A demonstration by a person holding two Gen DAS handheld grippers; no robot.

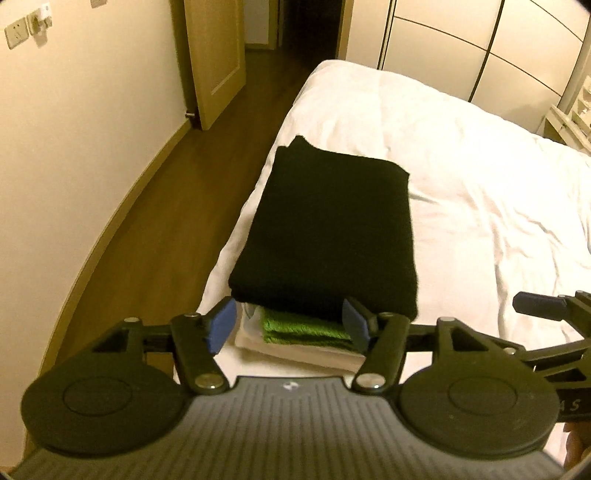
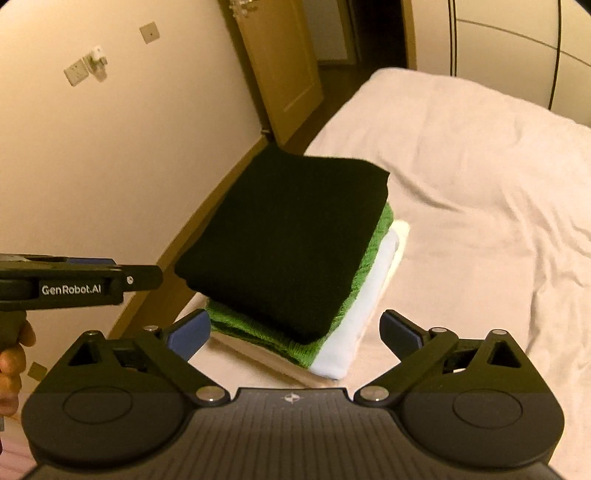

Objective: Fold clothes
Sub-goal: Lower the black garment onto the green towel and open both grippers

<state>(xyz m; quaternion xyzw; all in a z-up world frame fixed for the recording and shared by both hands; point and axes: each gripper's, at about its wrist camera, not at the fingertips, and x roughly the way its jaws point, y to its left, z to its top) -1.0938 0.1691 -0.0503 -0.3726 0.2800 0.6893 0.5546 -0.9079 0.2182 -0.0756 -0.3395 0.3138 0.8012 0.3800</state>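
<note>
white bed (image 1: 461, 177) holds folded stack (image 1: 325, 221) before left gripper (image 1: 290, 325).

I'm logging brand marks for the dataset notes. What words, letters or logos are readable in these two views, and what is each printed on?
"GenRobot.AI": white print on the side of the left tongs, seen from the right wrist camera.
"A S": partial white letters on the right tongs' body at the frame edge; the rest is cut off.
A small white emblem, not text, sits on each camera's own housing.
The folded clothes stack and wall socket show no readable text.
</note>
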